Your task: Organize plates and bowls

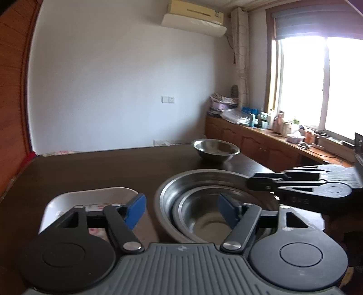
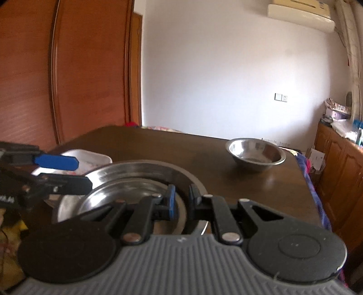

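My left gripper (image 1: 181, 210) gapes wide, empty, over the nested steel bowls (image 1: 204, 204). My right gripper (image 2: 180, 200) pinches their near rim, hiding it; beside them, my fingers partly cover a white dish (image 1: 90, 197).

Wall air conditioner (image 1: 194, 19) (window (image 1: 317, 84) beside)

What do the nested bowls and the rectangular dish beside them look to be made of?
The nested bowls look like polished metal, probably stainless steel: grey, with bright reflections on rim and wall. The rectangular dish looks like glazed ceramic, possibly melamine: opaque white with a printed floral pattern inside.
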The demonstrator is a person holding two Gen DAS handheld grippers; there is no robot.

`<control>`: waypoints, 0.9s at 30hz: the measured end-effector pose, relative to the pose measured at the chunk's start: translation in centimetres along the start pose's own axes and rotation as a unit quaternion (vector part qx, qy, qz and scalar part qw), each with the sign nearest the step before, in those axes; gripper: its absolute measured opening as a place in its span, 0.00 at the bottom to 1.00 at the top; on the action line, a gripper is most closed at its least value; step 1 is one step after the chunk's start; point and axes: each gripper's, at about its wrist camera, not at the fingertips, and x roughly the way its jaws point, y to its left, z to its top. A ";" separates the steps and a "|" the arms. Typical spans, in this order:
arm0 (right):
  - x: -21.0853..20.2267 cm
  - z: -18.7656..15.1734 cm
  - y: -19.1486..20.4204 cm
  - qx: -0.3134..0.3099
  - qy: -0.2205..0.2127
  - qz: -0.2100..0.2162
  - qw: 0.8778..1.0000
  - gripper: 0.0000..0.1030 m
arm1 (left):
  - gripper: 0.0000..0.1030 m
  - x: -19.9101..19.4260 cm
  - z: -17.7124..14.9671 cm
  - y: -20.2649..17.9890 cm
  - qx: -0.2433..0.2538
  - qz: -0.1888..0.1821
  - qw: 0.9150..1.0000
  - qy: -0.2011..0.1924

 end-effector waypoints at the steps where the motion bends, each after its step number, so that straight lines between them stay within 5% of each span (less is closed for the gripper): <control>1: -0.2 -0.2 0.1 0.003 -0.007 -0.003 1.000 0.14 | 0.97 -0.1 -0.1 0.2 -0.004 0.001 1.000 -0.003; 17: -1.2 -1.6 -0.6 0.024 -0.060 -0.028 0.998 0.16 | 1.00 -1.1 -0.9 1.5 -0.027 0.006 0.999 -0.016; 19: -1.3 -1.6 -0.6 0.024 -0.062 -0.034 0.997 0.37 | 1.00 -1.1 -0.6 1.6 -0.026 0.005 0.999 -0.018; 23: -1.5 -1.3 -1.1 0.020 -0.068 -0.047 0.996 0.42 | 1.00 -1.0 0.4 1.7 -0.023 0.007 0.999 -0.027; 27: -1.4 -0.8 -2.1 0.019 -0.074 -0.062 0.995 0.62 | 1.00 -0.1 1.7 1.4 -0.012 0.003 0.999 -0.031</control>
